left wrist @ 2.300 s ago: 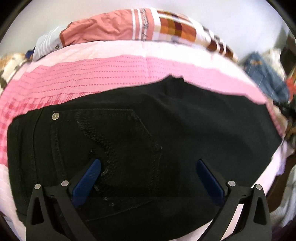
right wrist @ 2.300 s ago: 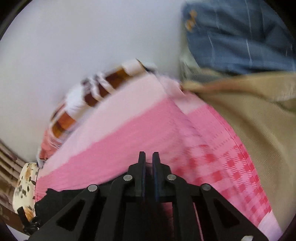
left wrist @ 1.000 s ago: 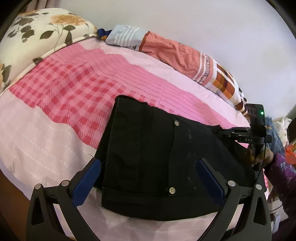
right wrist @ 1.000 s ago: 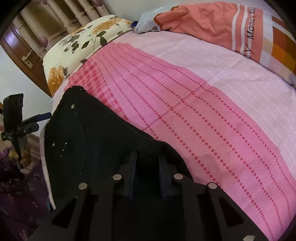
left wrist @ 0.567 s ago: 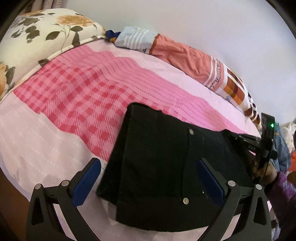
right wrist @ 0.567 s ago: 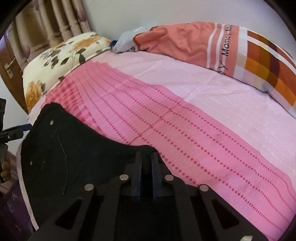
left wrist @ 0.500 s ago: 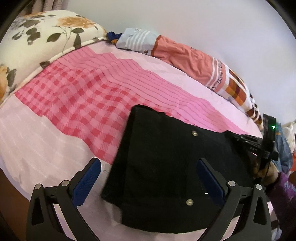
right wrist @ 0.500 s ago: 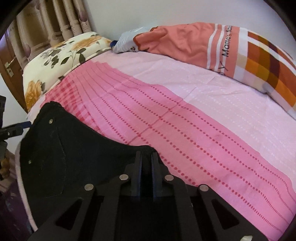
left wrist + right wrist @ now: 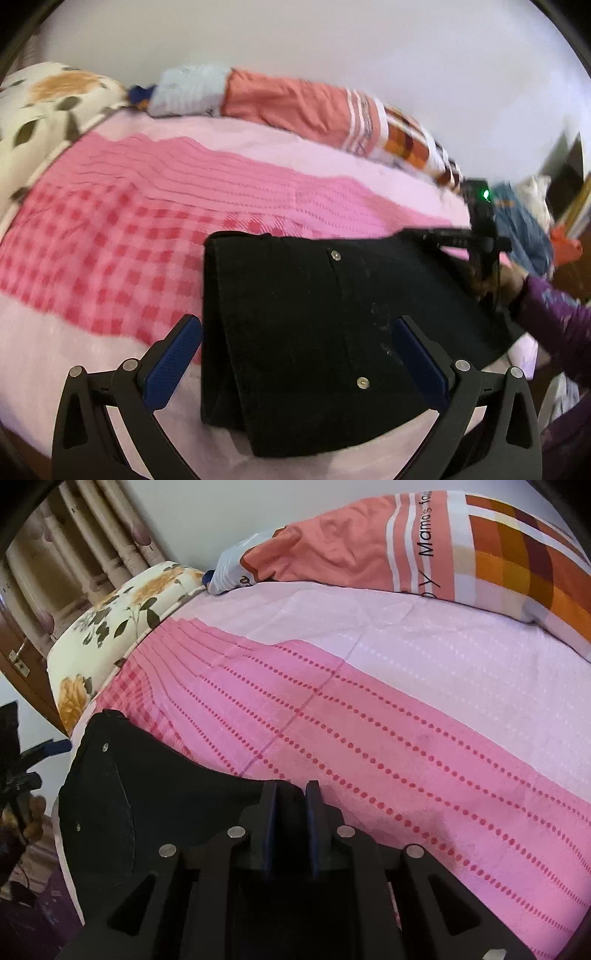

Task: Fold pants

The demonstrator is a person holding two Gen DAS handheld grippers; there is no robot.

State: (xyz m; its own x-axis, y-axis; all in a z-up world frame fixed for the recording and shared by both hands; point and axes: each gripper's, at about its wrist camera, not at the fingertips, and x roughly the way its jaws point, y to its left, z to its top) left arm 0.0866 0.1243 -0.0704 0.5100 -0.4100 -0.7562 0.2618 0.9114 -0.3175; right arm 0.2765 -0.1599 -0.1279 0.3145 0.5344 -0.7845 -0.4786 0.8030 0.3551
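Observation:
Black pants lie folded on the pink bed sheet, waistband end near me, rivets showing. My left gripper is open and empty, hovering over the pants' near edge, its blue pads wide apart. My right gripper is nearly closed on the far edge of the pants, fabric between its fingers. The right gripper also shows in the left wrist view at the pants' far right corner.
A salmon and orange checked blanket lies along the wall. A floral pillow sits at the bed's head. Blue denim clothes are piled at the far right. Curtains and a wooden door stand beyond the pillow.
The left gripper view has swung right and is blurred; the pants now sit more squarely between its fingers. The right gripper stays closed on the pants' edge, pulled slightly nearer.

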